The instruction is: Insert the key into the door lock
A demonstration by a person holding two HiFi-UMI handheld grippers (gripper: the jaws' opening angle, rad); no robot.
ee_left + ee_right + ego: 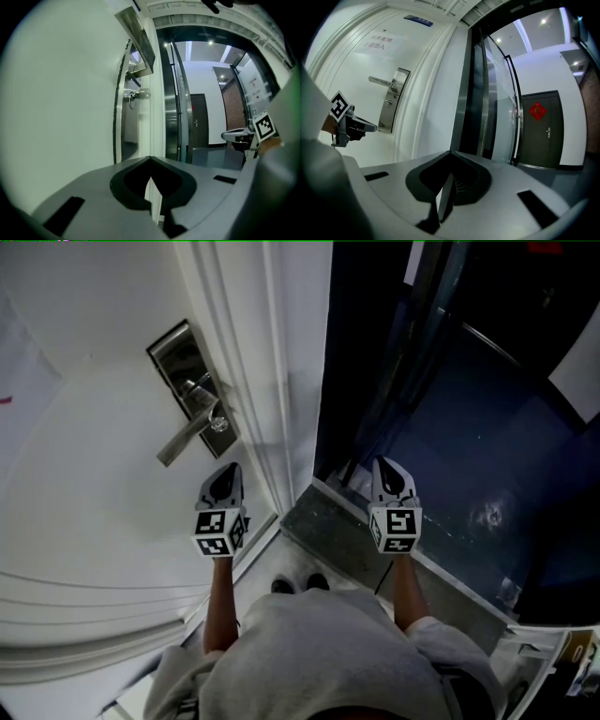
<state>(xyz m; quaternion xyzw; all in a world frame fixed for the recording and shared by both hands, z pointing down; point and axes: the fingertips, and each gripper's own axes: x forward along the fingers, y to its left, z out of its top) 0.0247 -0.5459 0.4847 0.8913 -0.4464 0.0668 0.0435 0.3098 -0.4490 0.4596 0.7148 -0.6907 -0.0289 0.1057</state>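
A silver lock plate (187, 381) with a lever handle (183, 442) sits on the white door (84, 474). A small round silver piece, likely a key (218, 423), sticks out of the plate below the handle; the left gripper view shows the key (139, 95) with a ring on it. My left gripper (225, 471) hovers just below the handle, pointed at the door, jaws shut and empty (150, 161). My right gripper (388, 465) hangs to the right, in front of the dark opening, shut (451, 155), with nothing visible in it. The right gripper view shows the lock plate (393, 101) and the left gripper (356, 126).
The white moulded door frame (258, 362) runs between the two grippers. A dark glass panel (450, 381) and a grey threshold (356, 531) lie to the right. Beyond the glass is a dark door with a red ornament (540, 126). The person's shoes (300, 584) show below.
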